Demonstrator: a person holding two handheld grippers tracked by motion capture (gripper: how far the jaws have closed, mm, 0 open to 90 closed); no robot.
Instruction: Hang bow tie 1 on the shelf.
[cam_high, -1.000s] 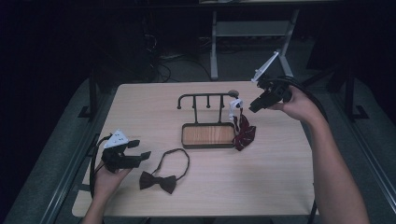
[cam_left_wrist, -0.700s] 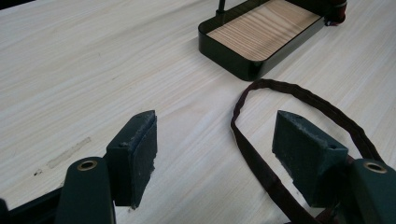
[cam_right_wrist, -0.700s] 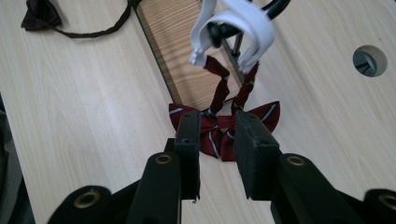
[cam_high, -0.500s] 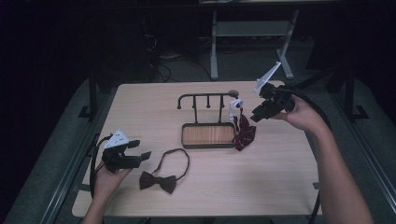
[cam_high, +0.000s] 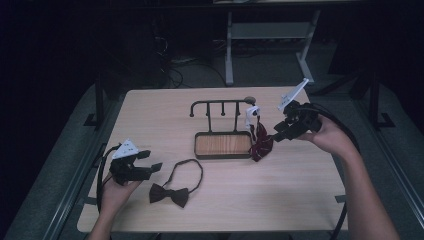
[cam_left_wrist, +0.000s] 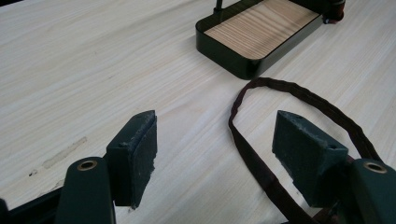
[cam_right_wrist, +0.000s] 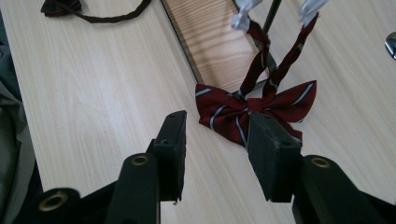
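Table (cam_high: 310, 190) of pale wood under both grippers, bearing a black rack (cam_high: 222, 127) with a wooden tray base and a hooked rail above it. Ahead of the right gripper (cam_high: 276, 134), just beyond its jaw tips: a red striped bow tie (cam_right_wrist: 252, 109), lying at the right end of the rack's tray, strap running up to white clasps (cam_right_wrist: 243, 14) by the rail. Right jaws about half open, just been opening, nothing between the pads; bow tie partly behind the right-hand pad in the right gripper view, not pinched. Farther off past the left-hand pad in that view: a dark bow tie (cam_right_wrist: 60, 7) with its strap trailing on the wood.

Left gripper (cam_high: 150, 167) held low over the table near its left front edge, jaws wide apart and empty. Dark bow tie (cam_high: 169, 195) just to the right of those jaws in the high view; its strap loop (cam_left_wrist: 299, 100) curving on the table ahead of the right-hand pad and passing beside that pad's inner face, whether touching cannot be told. Tray corner of the rack (cam_left_wrist: 233, 58) farther ahead of the left jaws.
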